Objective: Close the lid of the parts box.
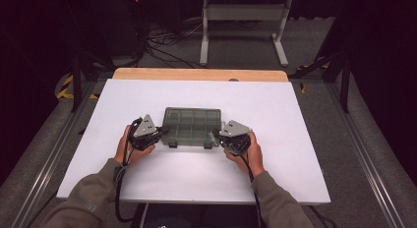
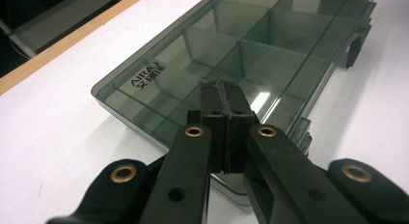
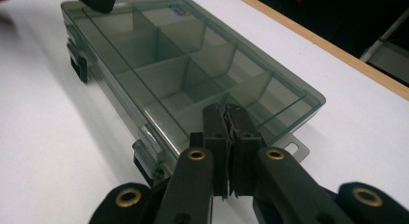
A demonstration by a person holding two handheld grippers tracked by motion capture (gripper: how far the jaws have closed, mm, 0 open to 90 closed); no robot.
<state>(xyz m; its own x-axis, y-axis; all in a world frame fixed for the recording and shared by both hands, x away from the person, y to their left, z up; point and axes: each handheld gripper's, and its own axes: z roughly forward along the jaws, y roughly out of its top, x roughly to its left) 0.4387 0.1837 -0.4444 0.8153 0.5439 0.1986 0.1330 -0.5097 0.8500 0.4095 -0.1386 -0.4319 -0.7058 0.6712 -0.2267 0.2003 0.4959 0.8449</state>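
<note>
Compartment box (image 1: 192, 126), a smoky translucent plastic case with its lid closed, lies flat near the middle of the white table (image 1: 147, 95), its long side running across in front of the person. Through the lid the dividers (image 2: 241, 48) show, splitting the inside into several cells that look empty. Two dark latches (image 1: 189, 144) sit on the near long edge, and small lettering (image 2: 147, 74) is printed on the lid near one corner in the left gripper view. The left tongs (image 1: 164, 130) are at the box's left end, closed with the pads pressed flat together and nothing between them; in the left gripper view their tips hang over the near corner of the lid, though whether they touch it cannot be told. The right tongs (image 1: 216, 134) are at the box's right end, likewise closed tight on nothing, their tips over the lid beside a latch (image 3: 147, 159). Each tool is held in a hand, the left hand (image 1: 129, 148) and right hand (image 1: 251, 154) resting low over the table on either side of the box. Beyond the white surface a wooden edge (image 1: 196, 74) runs along the far side.
</note>
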